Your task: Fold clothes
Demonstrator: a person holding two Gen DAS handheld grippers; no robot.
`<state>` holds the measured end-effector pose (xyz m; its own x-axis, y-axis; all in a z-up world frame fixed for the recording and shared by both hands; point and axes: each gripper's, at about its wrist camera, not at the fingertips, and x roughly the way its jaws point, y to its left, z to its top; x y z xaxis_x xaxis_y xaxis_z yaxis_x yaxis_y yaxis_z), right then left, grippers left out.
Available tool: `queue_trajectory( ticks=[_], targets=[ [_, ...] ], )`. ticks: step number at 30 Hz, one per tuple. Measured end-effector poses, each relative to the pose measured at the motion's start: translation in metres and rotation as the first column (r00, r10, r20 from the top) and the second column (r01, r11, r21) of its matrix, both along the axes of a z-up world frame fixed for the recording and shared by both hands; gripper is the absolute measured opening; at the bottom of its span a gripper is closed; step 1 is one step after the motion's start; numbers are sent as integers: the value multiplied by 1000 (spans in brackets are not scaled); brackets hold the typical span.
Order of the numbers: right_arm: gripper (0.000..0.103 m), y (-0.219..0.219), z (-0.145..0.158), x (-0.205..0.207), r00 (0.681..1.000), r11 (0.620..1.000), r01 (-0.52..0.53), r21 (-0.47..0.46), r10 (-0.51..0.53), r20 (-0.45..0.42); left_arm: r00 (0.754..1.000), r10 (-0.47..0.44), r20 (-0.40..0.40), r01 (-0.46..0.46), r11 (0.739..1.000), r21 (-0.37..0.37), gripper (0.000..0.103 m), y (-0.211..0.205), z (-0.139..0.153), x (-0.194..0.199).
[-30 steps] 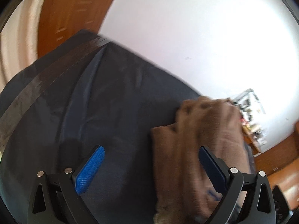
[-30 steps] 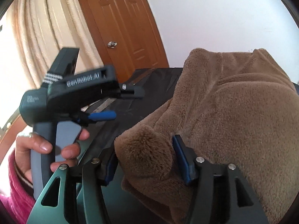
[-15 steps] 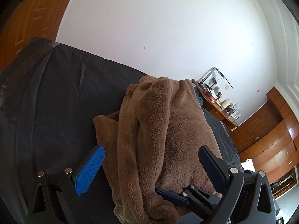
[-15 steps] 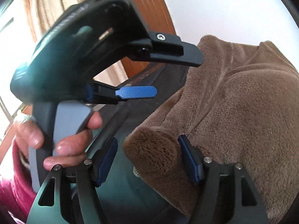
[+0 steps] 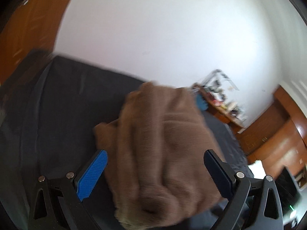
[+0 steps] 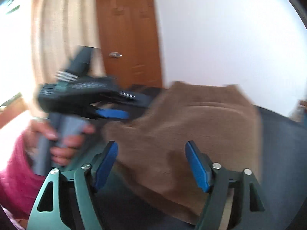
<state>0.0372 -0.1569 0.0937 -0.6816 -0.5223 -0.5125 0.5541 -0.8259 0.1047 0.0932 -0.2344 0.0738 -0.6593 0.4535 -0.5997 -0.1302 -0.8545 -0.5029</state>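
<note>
A brown fleece garment point(image 5: 165, 149) lies bunched in a folded heap on a dark sheet point(image 5: 57, 105) covering the bed. The left gripper point(image 5: 155, 170) is spread wide with the garment between its blue pads, gripping nothing. The right gripper point(image 6: 151, 164) is also wide open just in front of the garment. A hand point(image 6: 63, 140) beside the garment holds the left gripper's handle.
</note>
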Motion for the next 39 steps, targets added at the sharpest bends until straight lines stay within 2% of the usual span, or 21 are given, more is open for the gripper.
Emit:
queue_trajectory(
  ticks=[2, 4, 9, 11, 13, 14, 17, 18, 23, 25, 26, 28, 29, 32, 34, 37, 39],
  targets=[
    [78, 13, 1, 4, 997, 996, 77, 34, -76, -33, 1000, -27, 9, 28, 998, -48, 102, 13, -3, -1],
    [78, 17, -2, 2, 994, 993, 106, 55, -104, -40, 998, -54, 20, 56, 994, -95, 102, 25, -5, -3],
    [81, 31, 2, 3, 993, 977, 109, 184, -98, -69, 993, -104, 63, 115, 972, -204, 102, 53, -14, -8],
    [81, 31, -3, 1, 993, 965, 110, 237, -97, -66, 991, -74, 110, 93, 979, -183, 102, 47, -25, -15],
    [81, 33, -14, -5, 992, 949, 128, 287, -118, -52, 991, -63, 117, 79, 988, -131, 102, 37, -28, -17],
    [81, 48, -23, 1, 991, 943, 137, 303, -129, -46, 991, -59, 118, 72, 991, -112, 102, 33, -29, -17],
    [81, 59, -36, -4, 976, 910, 208, 357, -214, -24, 992, -50, 120, 62, 993, -100, 102, 30, -36, -11],
    [81, 65, -39, -10, 966, 900, 247, 358, -257, -21, 992, -46, 121, 58, 994, -95, 102, 29, -38, -9],
    [82, 105, -44, -25, 923, 914, 343, 219, -370, 100, 990, -40, 135, 50, 996, -72, 102, 36, -47, -7],
    [82, 118, -50, -28, 900, 897, 388, 211, -418, 125, 985, -2, 171, 13, 998, -65, 102, 32, -55, -8],
    [82, 124, -53, -30, 886, 888, 411, 209, -442, 136, 987, -1, 164, 8, 999, -39, 102, 28, -55, -5],
    [82, 133, -55, -30, 868, 875, 439, 205, -472, 155, 987, -2, 164, 9, 999, -39, 102, 30, -51, 2],
    [82, 135, -53, -27, 866, 875, 439, 203, -473, 162, 987, 0, 161, 8, 999, -45, 102, 32, -50, 4],
    [82, 128, -47, -20, 877, 864, 435, 254, -471, 98, 988, 1, 155, 11, 997, -78, 102, 40, -46, 7],
    [82, 129, -44, -17, 879, 864, 430, 262, -467, 94, 988, -2, 156, 13, 997, -70, 102, 40, -43, 8],
    [82, 136, -43, -15, 880, 881, 424, 210, -455, 134, 987, -6, 161, 15, 999, -49, 102, 40, -40, 10],
    [82, 135, -36, -2, 895, 892, 413, 184, -435, 103, 985, -15, 170, 17, 1000, -10, 102, 30, -41, 13]
  ],
)
